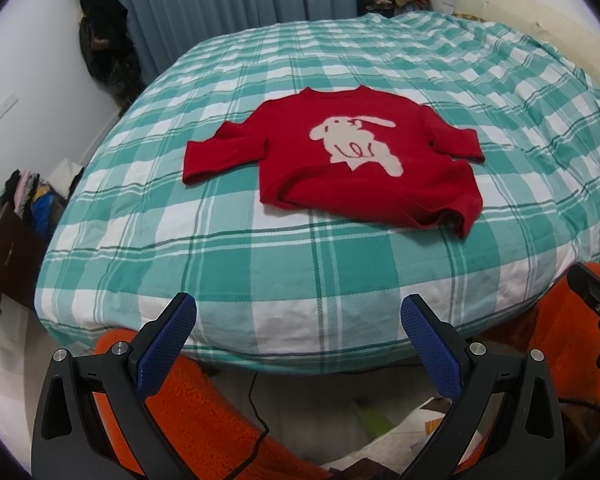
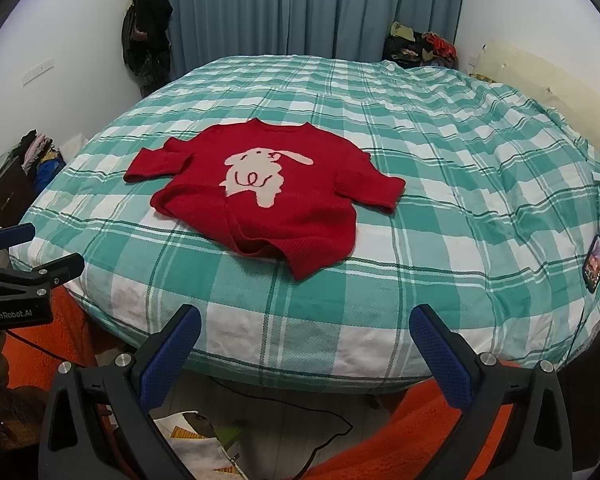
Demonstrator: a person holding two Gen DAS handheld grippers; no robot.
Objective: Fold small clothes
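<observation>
A small red knitted sweater (image 1: 352, 168) with a pale rabbit figure (image 1: 356, 142) on its chest lies face up near the middle of the green-and-white checked bedspread (image 1: 228, 256), neck away from me. Both sleeves bend inward; the hem is rumpled and partly turned under. Knit looks fine and soft; the bedspread weave is coarse. My left gripper (image 1: 299, 312) and right gripper (image 2: 305, 326) hang off the near bed edge, blue textured pads (image 2: 172, 356) wide apart, holding nothing.
</observation>
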